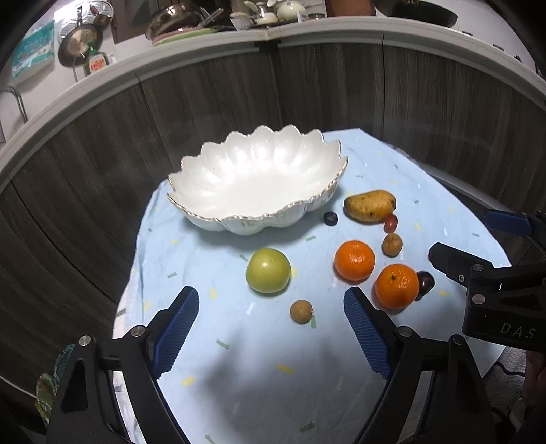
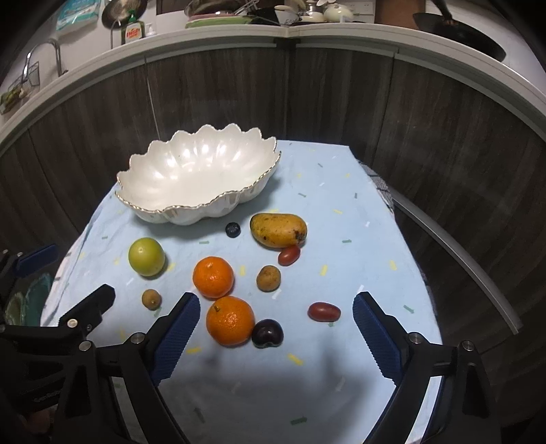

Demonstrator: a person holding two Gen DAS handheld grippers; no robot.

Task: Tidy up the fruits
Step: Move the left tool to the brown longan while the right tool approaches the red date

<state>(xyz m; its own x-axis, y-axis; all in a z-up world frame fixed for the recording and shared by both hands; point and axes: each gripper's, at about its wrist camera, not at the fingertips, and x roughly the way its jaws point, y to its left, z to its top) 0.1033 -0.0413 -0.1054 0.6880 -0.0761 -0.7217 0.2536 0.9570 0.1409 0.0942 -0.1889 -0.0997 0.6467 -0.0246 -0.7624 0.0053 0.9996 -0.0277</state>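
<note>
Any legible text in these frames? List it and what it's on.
"DAS" on the black body of the right hand-held gripper, seen in the left wrist view.
Red label on the green dish soap bottle on the counter: too blurred to read.
Teal packet on the wall: print unreadable.

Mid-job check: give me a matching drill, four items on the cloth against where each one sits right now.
Items:
1. mango
2. green apple
3. blueberry
4. dark plum

Places:
A. touching the nearer orange
B. between the bowl and the mango
C. left of both oranges, alone
D. right of the bowl, beside a small red fruit

Pairs: 1-D, 2-C, 3-B, 4-A
</note>
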